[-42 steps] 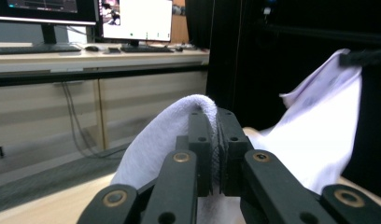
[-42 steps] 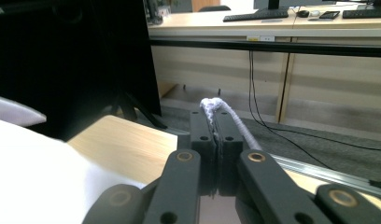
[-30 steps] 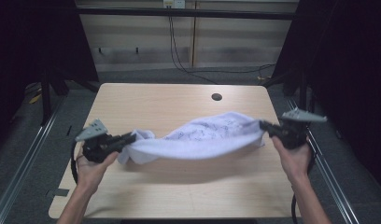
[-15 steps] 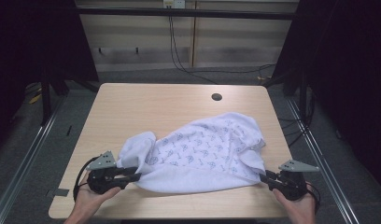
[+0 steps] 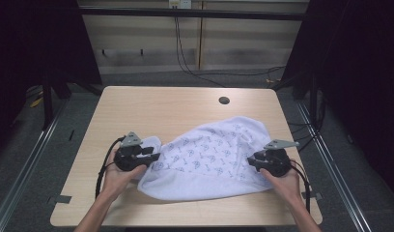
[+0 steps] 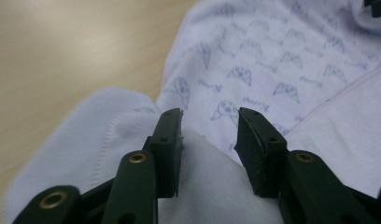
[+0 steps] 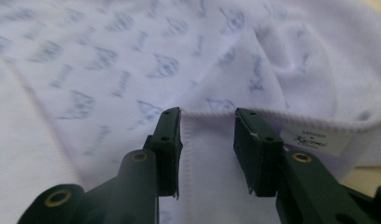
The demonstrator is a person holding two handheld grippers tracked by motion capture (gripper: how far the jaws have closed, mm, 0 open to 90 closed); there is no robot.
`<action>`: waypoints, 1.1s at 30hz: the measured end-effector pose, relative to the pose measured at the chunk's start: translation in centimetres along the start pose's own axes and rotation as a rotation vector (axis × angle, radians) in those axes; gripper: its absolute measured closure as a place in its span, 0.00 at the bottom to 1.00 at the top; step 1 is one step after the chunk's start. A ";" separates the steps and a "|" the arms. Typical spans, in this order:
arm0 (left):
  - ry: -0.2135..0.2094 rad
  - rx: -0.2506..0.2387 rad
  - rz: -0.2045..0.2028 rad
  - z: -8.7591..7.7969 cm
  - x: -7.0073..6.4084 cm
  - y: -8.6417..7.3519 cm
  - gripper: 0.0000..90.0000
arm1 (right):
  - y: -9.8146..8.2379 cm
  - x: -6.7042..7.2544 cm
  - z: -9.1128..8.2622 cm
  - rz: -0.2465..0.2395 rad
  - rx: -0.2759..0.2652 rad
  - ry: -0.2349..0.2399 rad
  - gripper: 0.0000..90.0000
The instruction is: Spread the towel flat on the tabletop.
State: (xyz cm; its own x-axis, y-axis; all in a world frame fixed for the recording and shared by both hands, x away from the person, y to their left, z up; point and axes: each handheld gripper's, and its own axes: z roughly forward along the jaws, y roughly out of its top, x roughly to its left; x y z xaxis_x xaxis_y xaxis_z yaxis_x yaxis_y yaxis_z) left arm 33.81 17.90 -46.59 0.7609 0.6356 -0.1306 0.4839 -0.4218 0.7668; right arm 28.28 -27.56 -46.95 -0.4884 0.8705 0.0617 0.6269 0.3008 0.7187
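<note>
A white towel with a small blue print lies rumpled on the near half of the wooden table. My left gripper rests at its left corner. In the left gripper view, this gripper is open, with a fold of the towel lying in the gap. My right gripper sits at the towel's right edge. In the right gripper view, the gripper is also open, astride the stitched hem of the towel, next to a small label.
A dark round hole sits in the table's far right part. Bare wood stretches behind the towel and to its left. Black cables hang down the back wall, and metal rails run along both sides of the table.
The towel, held stretched in the air between both grippers a second ago, has come down toward the near edge and now lies on the table. Both grippers have let go.
</note>
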 end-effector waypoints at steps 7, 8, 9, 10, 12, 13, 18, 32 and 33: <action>0.051 0.160 0.082 2.1 -0.8 -1.3 0.70 | -0.5 0.6 3.1 -0.078 0.105 -0.020 0.53; 0.057 0.170 0.102 2.0 -1.0 -1.4 0.70 | -0.4 0.5 3.4 -0.085 0.099 -0.014 0.55; 0.053 0.168 0.106 1.8 -1.2 -1.7 0.70 | -0.4 0.5 3.4 -0.085 0.099 -0.014 0.55; 0.053 0.161 0.098 1.4 -1.5 -2.1 0.70 | 0.0 0.5 4.0 -0.084 0.093 -0.003 0.56; 0.062 0.150 0.086 0.7 -2.4 -2.9 0.69 | 0.3 0.4 4.3 -0.091 0.088 -0.001 0.56; 0.061 0.153 0.099 0.3 -3.2 -3.4 0.68 | 0.6 0.4 4.8 -0.091 0.082 0.010 0.57; -0.089 0.200 0.043 -1.6 -4.3 -4.0 0.67 | 3.7 1.6 8.7 -0.126 0.045 0.048 0.61; -0.007 0.203 0.043 2.3 -0.6 -1.4 0.72 | 6.5 3.1 10.6 -0.106 0.013 0.104 0.91; -0.009 0.211 0.045 2.1 -0.5 -1.6 0.72 | 6.3 2.6 9.9 -0.083 -0.003 0.107 0.91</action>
State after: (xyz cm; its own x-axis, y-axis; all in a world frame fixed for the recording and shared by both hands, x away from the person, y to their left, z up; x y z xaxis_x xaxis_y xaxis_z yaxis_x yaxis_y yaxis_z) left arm 33.56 16.90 -49.01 0.7872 0.6076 -0.1051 0.5280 -0.5762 0.6239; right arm 36.97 -19.56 -49.14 -0.6004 0.7962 0.0753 0.5800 0.3686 0.7264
